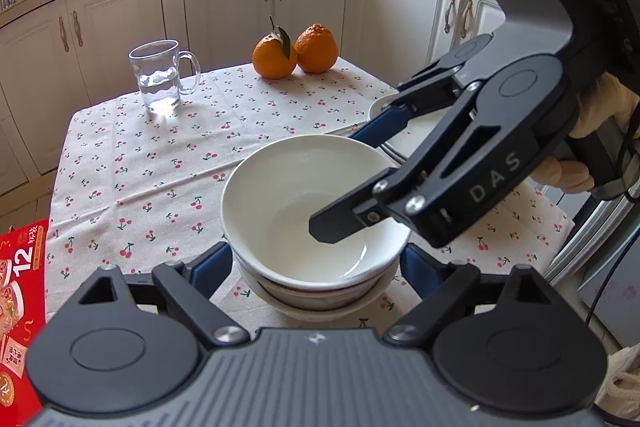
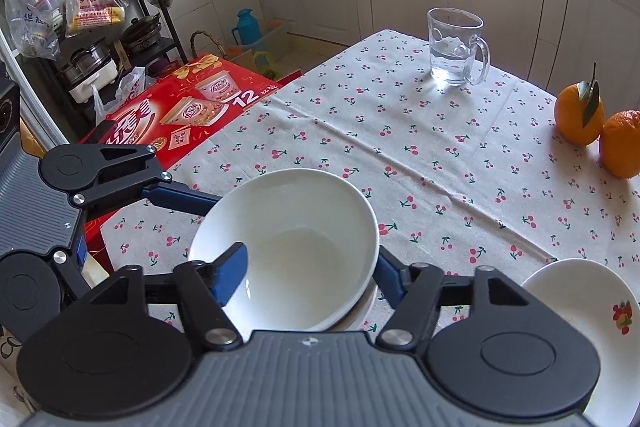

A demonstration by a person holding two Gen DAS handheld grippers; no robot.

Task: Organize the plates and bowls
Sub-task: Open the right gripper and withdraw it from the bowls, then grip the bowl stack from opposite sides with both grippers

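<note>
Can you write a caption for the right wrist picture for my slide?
Right gripper open astride the rim of the top white bowl on a stack, cherry-print tablecloth beneath.

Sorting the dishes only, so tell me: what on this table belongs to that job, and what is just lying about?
Belongs: stacked bowls; white plate with fruit print.
Lying about: glass mug of water; two oranges; red box.
</note>
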